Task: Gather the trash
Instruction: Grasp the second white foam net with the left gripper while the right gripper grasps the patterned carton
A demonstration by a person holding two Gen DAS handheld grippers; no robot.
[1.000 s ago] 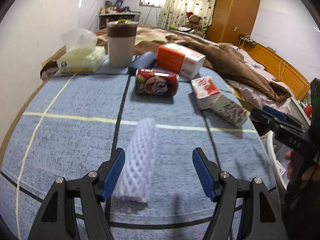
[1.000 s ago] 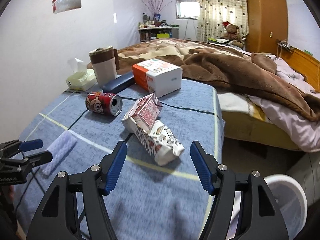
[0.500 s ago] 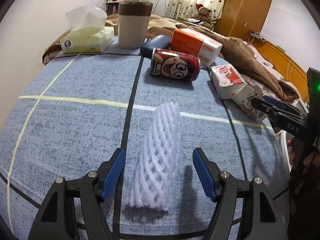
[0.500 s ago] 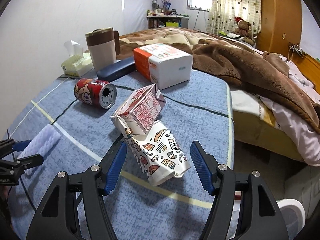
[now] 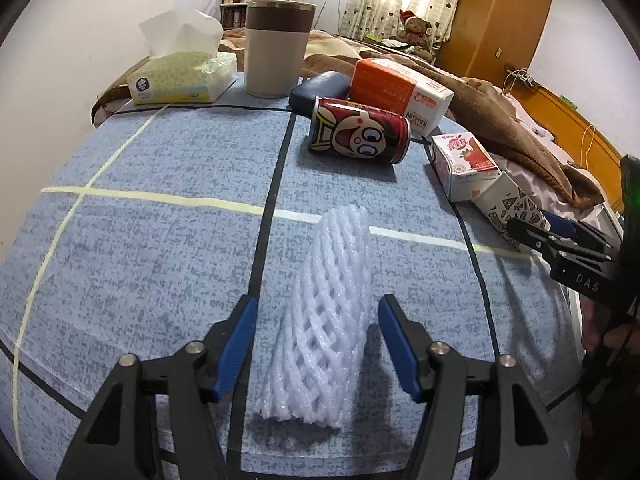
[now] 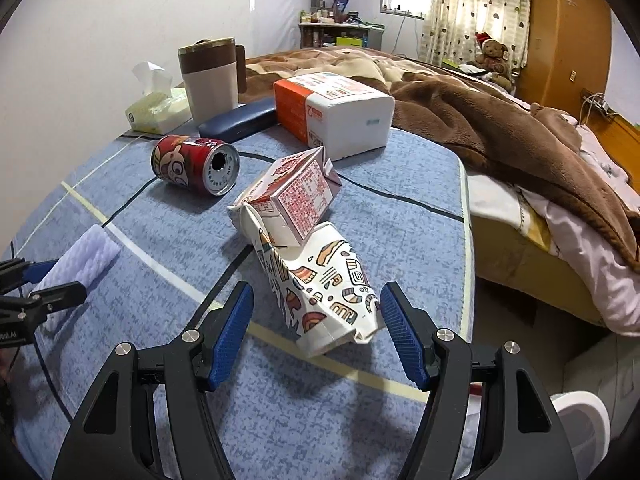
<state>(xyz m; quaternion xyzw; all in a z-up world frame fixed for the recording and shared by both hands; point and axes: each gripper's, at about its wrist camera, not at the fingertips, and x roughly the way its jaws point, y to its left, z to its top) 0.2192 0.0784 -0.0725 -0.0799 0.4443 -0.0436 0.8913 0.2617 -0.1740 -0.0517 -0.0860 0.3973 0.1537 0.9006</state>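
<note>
A white foam fruit net (image 5: 332,320) lies on the blue tablecloth (image 5: 160,248). My left gripper (image 5: 318,344) is open, its blue pads either side of the net's near end. A crushed patterned paper cup (image 6: 328,288) lies with a small red-and-white milk carton (image 6: 296,196) resting on it. My right gripper (image 6: 316,336) is open around the cup's near end. A red drink can (image 6: 196,164) lies on its side beyond. In the left wrist view the can (image 5: 360,132), carton (image 5: 464,164) and right gripper (image 5: 568,244) show.
A tissue pack (image 5: 180,76), a brown-and-cream mug (image 5: 276,48), a dark blue case (image 6: 240,120) and an orange-and-white box (image 6: 332,108) stand at the table's back. A bed with a brown blanket (image 6: 500,128) lies right. A white bin rim (image 6: 584,420) shows below right.
Both grippers have moved forward. The foam net now lies between the left pads, and the paper cup between the right pads. Both stay open.
</note>
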